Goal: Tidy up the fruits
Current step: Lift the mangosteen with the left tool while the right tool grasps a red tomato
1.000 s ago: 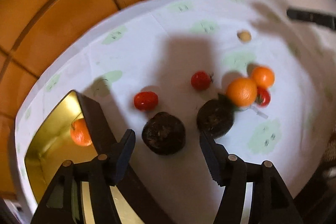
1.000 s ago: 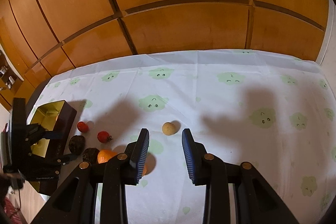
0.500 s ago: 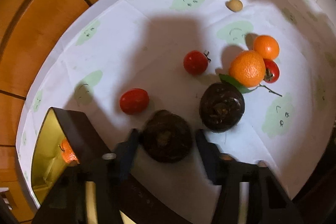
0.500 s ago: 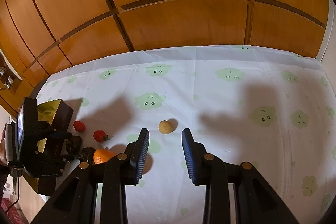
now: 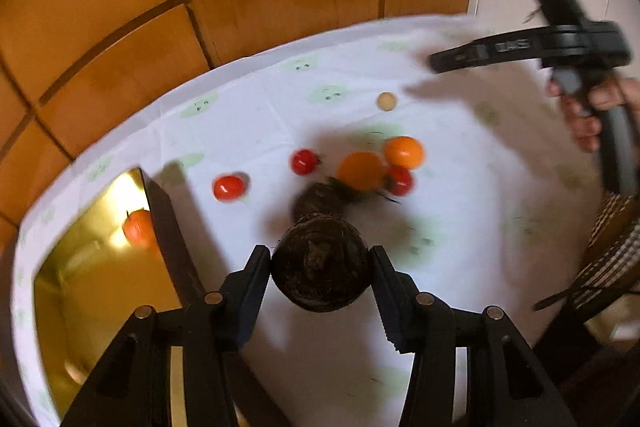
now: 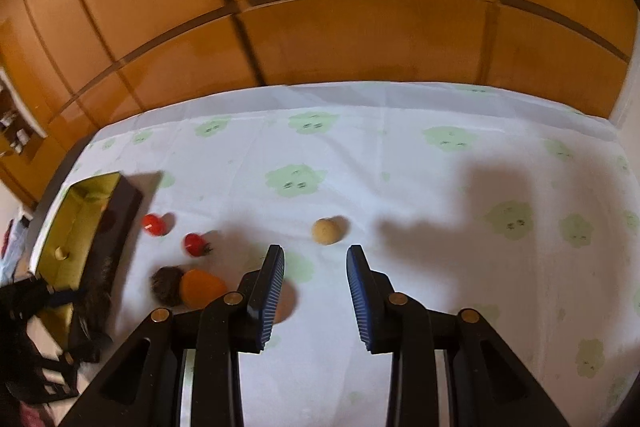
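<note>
- The left tool (image 5: pixel 319 269) has its pads pressed on either side of a dark, rough-skinned round fruit (image 5: pixel 319 267), holding it above the white cloth of the bench (image 5: pixel 460 235). The picture is blurred, which suggests the hand is in motion.
- The step in hand looks like carrying this fruit to the gold-lined box (image 5: pixel 92 267), which sits at the left edge of the bench, just beside the tool.
- The next move, as I judge it, calls for swinging the fruit over the box's dark wall, lowering it onto the gold floor clear of the orange fruit (image 5: pixel 138 227) already inside, then letting the pads part.
- The right tool (image 6: pixel 316 287) hangs above the cloth with its jaws only narrowly apart and nothing between them; a small tan fruit (image 6: pixel 327 231) lies just ahead of it.
- Count in the left wrist view: two dark rough fruits, one held and a second one (image 5: pixel 320 201) on the cloth behind it.
- Three small red fruits on the cloth: one near the box (image 5: pixel 228 187), one in the middle (image 5: pixel 303 161), one (image 5: pixel 400 181) tucked against the oranges.
- Two oranges touching each other, the larger (image 5: pixel 362 171) and the smaller (image 5: pixel 404 151), plus the one in the box.
- One tan fruit, well apart from the cluster.
</note>
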### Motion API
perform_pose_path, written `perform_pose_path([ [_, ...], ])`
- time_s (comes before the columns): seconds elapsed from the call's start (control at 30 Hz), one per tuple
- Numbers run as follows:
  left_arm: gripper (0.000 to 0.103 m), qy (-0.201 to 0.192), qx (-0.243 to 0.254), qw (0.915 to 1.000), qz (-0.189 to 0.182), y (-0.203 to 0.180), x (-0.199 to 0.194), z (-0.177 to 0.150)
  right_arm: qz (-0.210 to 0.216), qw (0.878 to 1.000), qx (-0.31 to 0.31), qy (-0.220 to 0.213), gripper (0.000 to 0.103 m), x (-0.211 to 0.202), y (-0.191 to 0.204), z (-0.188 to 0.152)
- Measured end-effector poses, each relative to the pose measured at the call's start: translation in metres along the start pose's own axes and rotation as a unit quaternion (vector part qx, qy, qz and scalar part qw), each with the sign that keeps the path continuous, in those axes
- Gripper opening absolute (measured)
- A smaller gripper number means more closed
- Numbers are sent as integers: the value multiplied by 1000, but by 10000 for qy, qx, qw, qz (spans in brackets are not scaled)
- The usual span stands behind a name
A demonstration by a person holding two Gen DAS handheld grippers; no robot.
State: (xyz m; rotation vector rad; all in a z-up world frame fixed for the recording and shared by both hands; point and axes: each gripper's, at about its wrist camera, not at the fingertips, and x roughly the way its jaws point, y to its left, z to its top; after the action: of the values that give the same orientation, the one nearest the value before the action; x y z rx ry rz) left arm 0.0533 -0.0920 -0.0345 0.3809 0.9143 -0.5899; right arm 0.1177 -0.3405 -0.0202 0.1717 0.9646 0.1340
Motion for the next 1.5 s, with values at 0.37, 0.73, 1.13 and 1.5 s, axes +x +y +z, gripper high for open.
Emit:
perform_pose_path([
  [0.37, 51, -133, -769, 9969, 99, -23, 12, -56, 1333, 9792, -1384, 648, 33, 34, 117, 3],
  [0.73, 51, -330, -737, 9967, 44, -27, 18, -67, 812, 9500, -2724, 1290, 33, 118, 197, 23],
  [1.13, 51, -382, -890, 9953, -74, -23, 15, -72, 498, 9452, -2908, 1400, 26, 152, 205, 21],
  [1.5, 51, -545, -1011, 9930, -281, -20, 2, -68, 815, 9611, -2505, 836, 26, 68, 173, 1],
])
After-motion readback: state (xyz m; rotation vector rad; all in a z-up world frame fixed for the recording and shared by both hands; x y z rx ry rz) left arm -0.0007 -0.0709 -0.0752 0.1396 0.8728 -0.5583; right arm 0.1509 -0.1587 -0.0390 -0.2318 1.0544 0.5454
